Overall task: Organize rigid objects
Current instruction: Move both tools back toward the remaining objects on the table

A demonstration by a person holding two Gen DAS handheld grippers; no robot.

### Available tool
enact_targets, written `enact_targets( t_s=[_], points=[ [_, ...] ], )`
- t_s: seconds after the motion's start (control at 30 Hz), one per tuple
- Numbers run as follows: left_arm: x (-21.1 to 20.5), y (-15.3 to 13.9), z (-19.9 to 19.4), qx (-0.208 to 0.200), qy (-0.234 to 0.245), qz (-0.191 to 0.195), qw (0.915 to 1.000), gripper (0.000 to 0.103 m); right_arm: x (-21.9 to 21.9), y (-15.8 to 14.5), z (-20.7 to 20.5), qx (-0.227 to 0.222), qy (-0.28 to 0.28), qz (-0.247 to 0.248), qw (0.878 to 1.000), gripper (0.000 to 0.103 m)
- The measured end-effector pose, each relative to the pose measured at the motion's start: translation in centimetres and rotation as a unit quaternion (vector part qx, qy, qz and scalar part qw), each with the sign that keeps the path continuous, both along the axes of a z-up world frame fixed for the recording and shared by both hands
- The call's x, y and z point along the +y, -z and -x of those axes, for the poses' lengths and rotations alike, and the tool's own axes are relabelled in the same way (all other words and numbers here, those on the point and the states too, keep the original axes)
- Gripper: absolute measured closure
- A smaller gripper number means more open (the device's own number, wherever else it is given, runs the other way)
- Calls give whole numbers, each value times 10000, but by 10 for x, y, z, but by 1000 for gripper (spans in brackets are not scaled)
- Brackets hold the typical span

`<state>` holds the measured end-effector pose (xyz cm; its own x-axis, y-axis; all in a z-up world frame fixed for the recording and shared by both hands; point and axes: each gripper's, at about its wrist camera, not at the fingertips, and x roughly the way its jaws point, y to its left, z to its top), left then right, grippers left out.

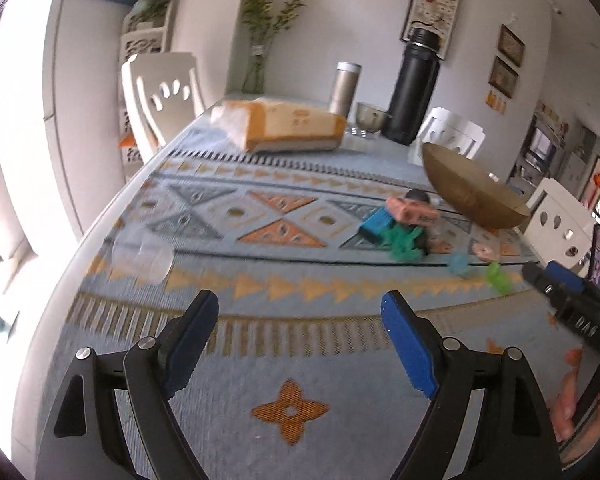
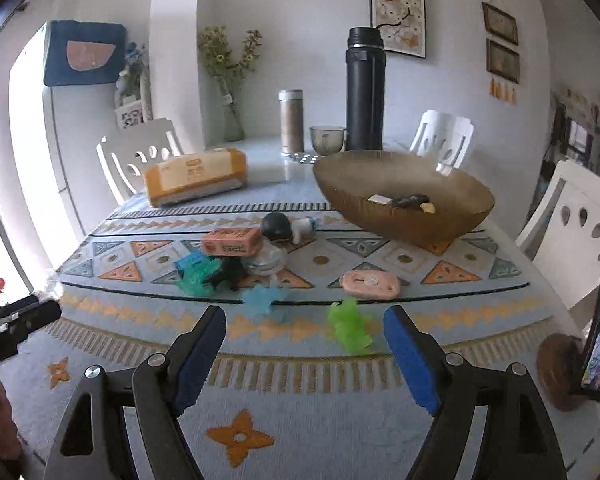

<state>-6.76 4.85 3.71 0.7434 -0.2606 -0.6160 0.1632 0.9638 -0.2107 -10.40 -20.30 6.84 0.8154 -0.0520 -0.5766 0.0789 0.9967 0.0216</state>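
Your fingers on both grippers are spread wide and hold nothing. A few things lie in the bowl; the toy pile, center frame, still waits on the counter.

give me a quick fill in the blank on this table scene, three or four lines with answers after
1. The tall black flask stands ____ the brown bowl, toward the wall.
2. The lime green toy lies on the tablecloth between the fingers of the ____ tool in its own view.
3. Both tools, the left tool too, have their jaws ____ with nothing gripped.
4. The orange tissue pack lies in front of a ____ chair.

Missing words: behind; right; open; white
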Motion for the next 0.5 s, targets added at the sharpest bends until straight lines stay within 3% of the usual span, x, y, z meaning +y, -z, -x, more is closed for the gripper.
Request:
enact_targets(
  t_s=[0.1,0.5],
  points=[
    [11,-3,4,-190,-91,243,9995,20,-9,5,-6,165,47,-196,9997,23],
    [11,1,7,-132,61,383,9992,20,-7,5,-5,190,153,-114,9996,17]
  ],
)
